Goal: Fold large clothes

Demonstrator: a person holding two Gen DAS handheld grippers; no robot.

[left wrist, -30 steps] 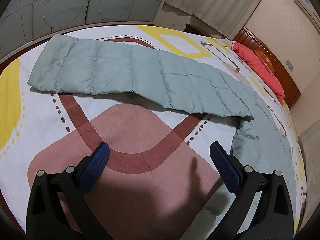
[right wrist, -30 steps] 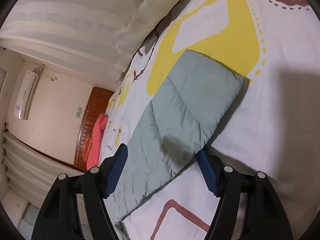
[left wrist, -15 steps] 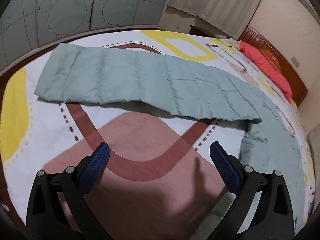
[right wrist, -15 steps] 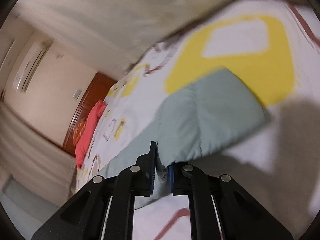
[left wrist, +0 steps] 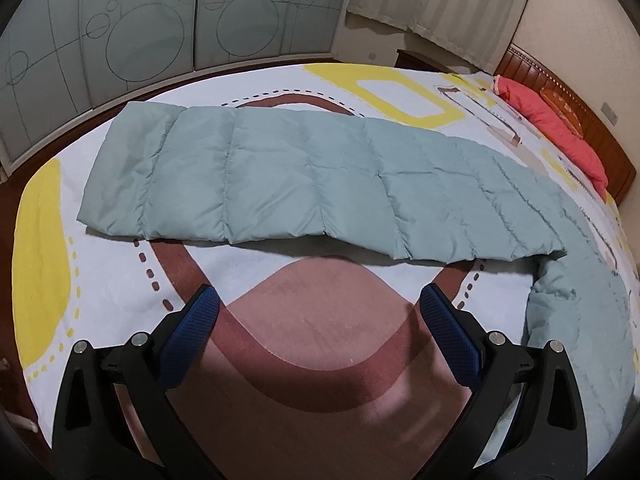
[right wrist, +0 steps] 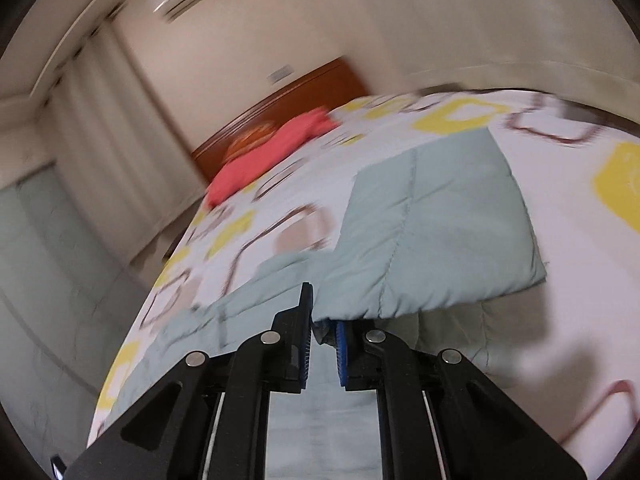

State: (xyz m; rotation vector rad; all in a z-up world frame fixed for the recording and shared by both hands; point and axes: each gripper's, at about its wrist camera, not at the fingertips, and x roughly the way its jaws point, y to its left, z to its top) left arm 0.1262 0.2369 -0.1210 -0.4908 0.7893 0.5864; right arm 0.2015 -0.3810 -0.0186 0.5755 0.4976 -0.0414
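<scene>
Left wrist: left tool (left wrist: 318, 320) spread wide, nothing in it, over the patterned bed sheet (left wrist: 320, 344). Pale green quilted duvet (left wrist: 320, 176) lies folded in a long strip across the bed. Right wrist: right tool (right wrist: 322, 330) pinched onto the duvet (right wrist: 436, 236) edge, corner lifted off the sheet; frame blurred.

The right wrist view is smeared by motion: the headboard (right wrist: 280, 100), the red pillow (right wrist: 272, 152) and the bed's printed cover (right wrist: 580, 240) show no sharp edges. In it the pale green quilt (right wrist: 432, 232) runs down behind the right hand-held gripper (right wrist: 322, 322), so the pinched edge is mostly hidden. In the left wrist view the quilt (left wrist: 304, 176) runs toward the near right edge, its end cut off.
</scene>
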